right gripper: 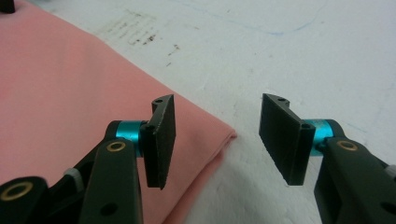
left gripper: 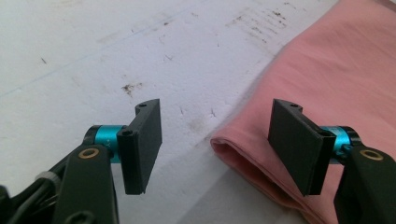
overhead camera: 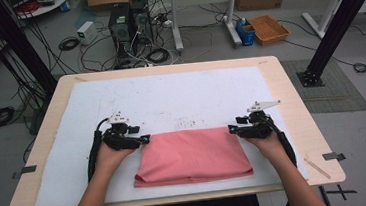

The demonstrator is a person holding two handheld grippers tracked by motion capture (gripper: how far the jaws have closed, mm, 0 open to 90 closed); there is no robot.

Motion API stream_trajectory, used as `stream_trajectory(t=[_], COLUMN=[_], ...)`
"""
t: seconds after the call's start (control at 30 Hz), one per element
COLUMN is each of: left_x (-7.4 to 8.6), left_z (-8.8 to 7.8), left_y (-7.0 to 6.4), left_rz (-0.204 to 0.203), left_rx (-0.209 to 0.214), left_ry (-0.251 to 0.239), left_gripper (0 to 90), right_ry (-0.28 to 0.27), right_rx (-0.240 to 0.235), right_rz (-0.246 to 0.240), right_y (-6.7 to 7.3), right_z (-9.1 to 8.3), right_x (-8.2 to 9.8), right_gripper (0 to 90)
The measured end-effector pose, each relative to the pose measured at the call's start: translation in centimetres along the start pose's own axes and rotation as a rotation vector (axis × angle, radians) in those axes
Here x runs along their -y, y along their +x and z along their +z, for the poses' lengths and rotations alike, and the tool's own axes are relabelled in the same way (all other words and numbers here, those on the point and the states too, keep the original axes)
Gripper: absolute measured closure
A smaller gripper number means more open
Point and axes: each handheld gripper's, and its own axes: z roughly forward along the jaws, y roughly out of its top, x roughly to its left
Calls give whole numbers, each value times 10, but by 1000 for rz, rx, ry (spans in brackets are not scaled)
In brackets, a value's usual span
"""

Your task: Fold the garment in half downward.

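Currently folded pink cloth (overhead camera: 193, 155) lies on white mat (overhead camera: 170, 99) atop surface, long axis left-right between hands. Left claw (overhead camera: 146, 138) at far-left corner, right claw (overhead camera: 230, 128) at far-right corner; both wide, holding nothing, equally near.

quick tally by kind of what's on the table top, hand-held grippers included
pink cloth: 1
white mat: 1
hand-held grippers: 2, the left and the right, both with jaws open, one at each far corner of the cloth
wooden stick: 1
total: 5
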Motion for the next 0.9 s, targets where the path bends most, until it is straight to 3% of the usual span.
stream_trajectory(t=[0.07,0.2,0.3,0.33,0.37,0.4,0.53,0.73,0.8,0.9], left_x=[1,3,3,4,5,5,4,-11,-14,-23], left_z=[2,5,5,5,4,4,4,2,4,13], left_y=[0,-2,-4,-6,-9,-9,-10,-3,-2,0], left_rz=[-2,16,38,54,80,80,109,122,125,131], left_rx=[-8,-13,-15,-18,-21,-21,-19,-51,-58,-69], left_ry=[12,35,39,40,42,42,41,-41,-59,-46], left_gripper=[383,443,571,649,753,809,846,855,855,855], right_ry=[52,80,85,83,75,75,73,18,26,27], right_rx=[-3,14,12,10,-7,-7,-4,51,62,84], right_rz=[-1,-26,-26,-30,-35,-35,-50,-89,-92,-88], right_y=[-1,1,1,1,1,1,1,-1,-2,-7], right_z=[10,13,12,11,10,10,8,3,3,3], right_x=[1,3,3,5,6,6,6,-3,-5,-9], right_gripper=[505,574,690,725,816,816,861,872,872,872])
